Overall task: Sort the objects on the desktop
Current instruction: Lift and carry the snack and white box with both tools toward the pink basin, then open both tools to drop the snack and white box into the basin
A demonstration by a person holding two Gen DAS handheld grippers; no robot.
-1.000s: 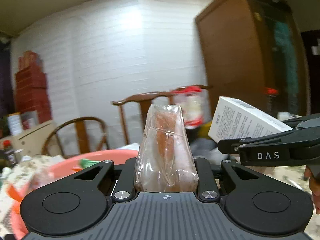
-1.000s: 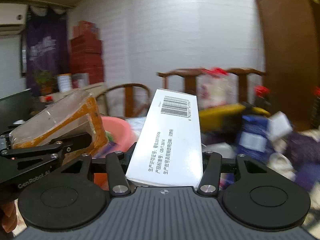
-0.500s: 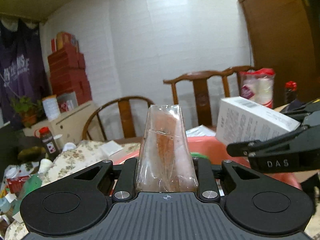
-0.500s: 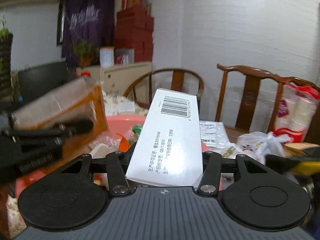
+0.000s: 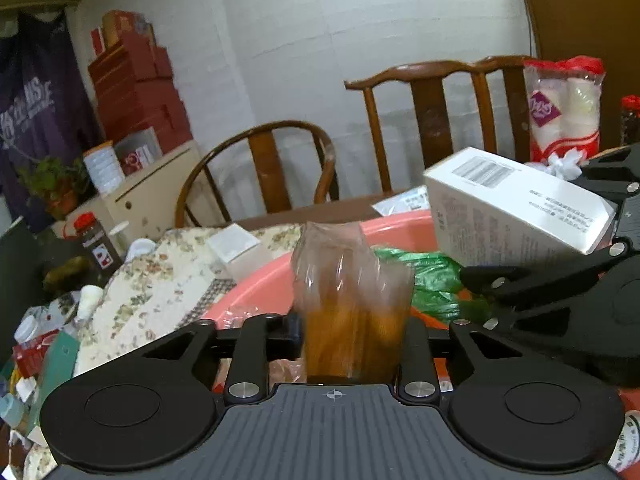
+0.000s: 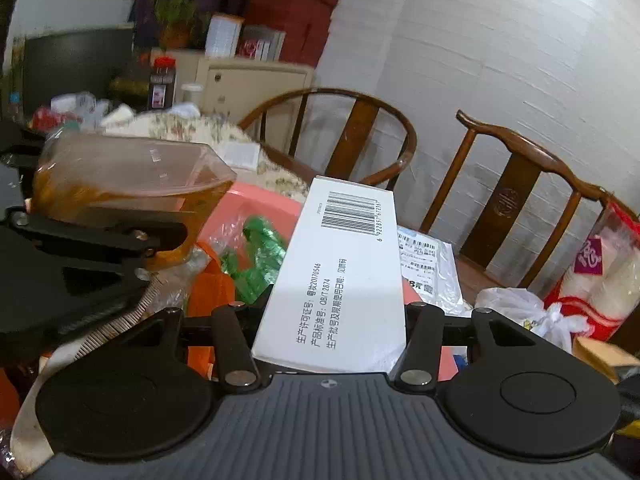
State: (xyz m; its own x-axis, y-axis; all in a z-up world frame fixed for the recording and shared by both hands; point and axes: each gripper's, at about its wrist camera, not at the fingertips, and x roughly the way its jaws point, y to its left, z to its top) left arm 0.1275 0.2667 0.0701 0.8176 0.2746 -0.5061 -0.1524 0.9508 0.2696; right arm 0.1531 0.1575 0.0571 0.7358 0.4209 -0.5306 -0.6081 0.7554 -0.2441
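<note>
- Nearest us, our left gripper (image 5: 352, 344) has just been opening its fingers; the clear packet (image 5: 352, 304) with orange contents stands blurred between them, a gap on its left side, so it looks let go.
- Our right gripper (image 6: 330, 320) has its fingers pinching the white box (image 6: 340, 276), barcode end pointing away.
- Seen from the right wrist, the packet (image 6: 120, 188) hangs above the near left rim of the pink basin (image 6: 260, 200), and the box reaches over the basin as well.
- In the basin we see a green wrapper (image 5: 436, 276) and orange scraps.
- Beyond the basin, on the bench (image 5: 320, 210), lie a floral cloth (image 5: 160, 280), a small white carton (image 5: 236, 246) and a dark red-capped bottle (image 5: 96, 240).
- Farthest off stand two wooden chairs (image 5: 276, 168) against the white wall.
</note>
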